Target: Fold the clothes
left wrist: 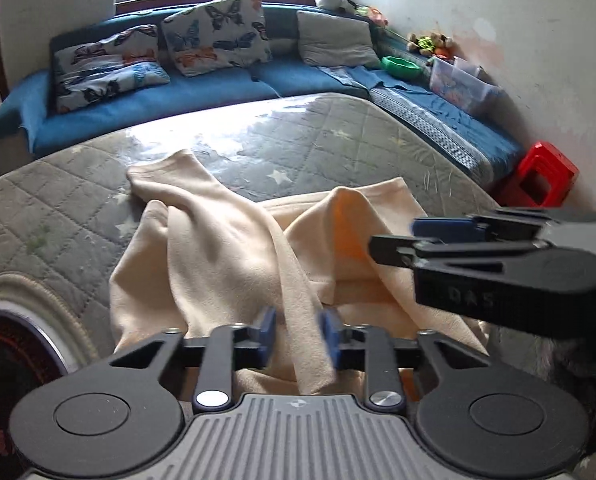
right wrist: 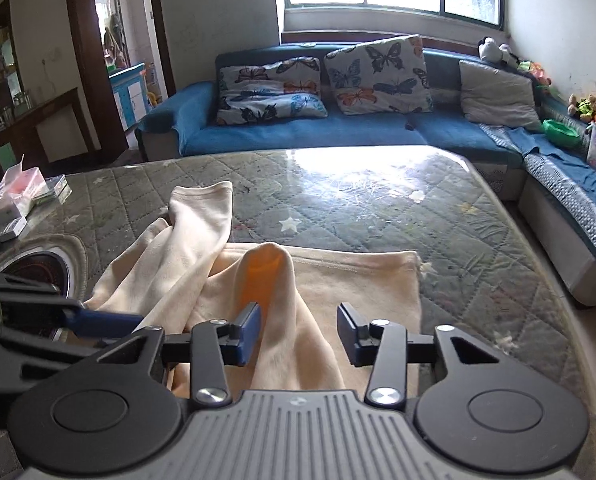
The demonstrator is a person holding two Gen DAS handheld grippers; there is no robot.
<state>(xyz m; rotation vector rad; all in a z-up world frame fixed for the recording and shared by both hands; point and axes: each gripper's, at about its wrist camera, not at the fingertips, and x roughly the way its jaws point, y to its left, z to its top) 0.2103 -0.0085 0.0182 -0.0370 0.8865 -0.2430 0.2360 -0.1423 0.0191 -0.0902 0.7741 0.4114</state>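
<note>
**Cream garment on quilted table — both grippers at its near edge**

On the grey quilted table cover with pale stars point(right wrist: 338, 200), under a clear glossy sheet, lies one cream-coloured soft knit garment point(right wrist: 338, 280), rumpled on its left and flat on its right. One sleeve point(right wrist: 201, 216) runs away toward the far left, cuff end resting on the cover; a second fold stands up as a hump with an orange-lit hollow point(right wrist: 265, 268).

- Left gripper point(left wrist: 298, 336): black frame, blue pads point(left wrist: 267, 330). Jaws stand narrow, with a band of the cream cloth running down between them; the pads are blurred, and whether they truly pinch the cloth cannot be told.
- Right gripper point(right wrist: 298, 330): jaws parted wide, a ridge of the garment passing between them — the left pad point(right wrist: 249, 326) is at the cloth, the right one apart from it. It shows in the left view as well, side-on at the right point(left wrist: 478, 240), just over the garment.

Surroundings: blue corner sofa point(right wrist: 298, 136) beyond the table, carrying two butterfly-print cushions point(right wrist: 378, 76) and one plain grey cushion point(right wrist: 494, 92); a green bowl point(right wrist: 560, 132); a red plastic stool point(left wrist: 542, 176) by the wall; a round dark inset point(right wrist: 37, 268) at the table's near left; a tissue pack point(right wrist: 17, 192) at the far left edge.
</note>
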